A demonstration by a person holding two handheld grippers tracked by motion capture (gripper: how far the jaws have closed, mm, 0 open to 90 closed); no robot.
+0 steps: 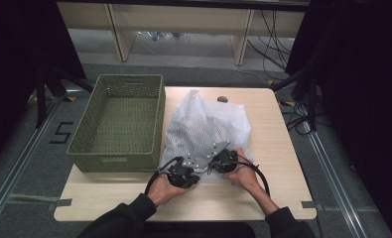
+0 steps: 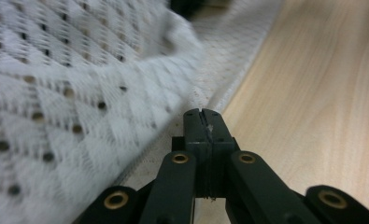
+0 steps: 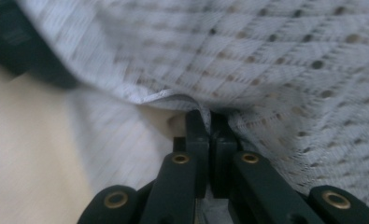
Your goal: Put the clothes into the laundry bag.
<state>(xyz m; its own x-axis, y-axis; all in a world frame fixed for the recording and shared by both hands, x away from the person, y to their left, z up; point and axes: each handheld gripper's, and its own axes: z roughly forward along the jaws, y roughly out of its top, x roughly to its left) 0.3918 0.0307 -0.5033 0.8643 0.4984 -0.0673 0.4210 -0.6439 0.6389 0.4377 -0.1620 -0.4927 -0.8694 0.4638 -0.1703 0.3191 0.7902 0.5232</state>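
Note:
A white mesh bag [image 1: 203, 129] with small dark holes lies crumpled on the wooden table [image 1: 283, 168], right of the green basket. Both hands hold grippers at its near edge. My left gripper [image 1: 197, 175] sits at the bag's near left corner. In the left gripper view its jaws [image 2: 203, 116] are pressed together on the thin hem of the bag [image 2: 79, 93], with a white thread in the seam. My right gripper [image 1: 212, 163] is just right of it. In the right gripper view it [image 3: 209, 119] is shut on a fold of the mesh [image 3: 266, 70], which puckers into the jaws.
An empty olive-green perforated basket [image 1: 116, 159] stands at the table's left, touching the bag's side. Bare wood runs along the near edge and right side. Beyond the table are a wooden frame, cables on the floor and dark curtains.

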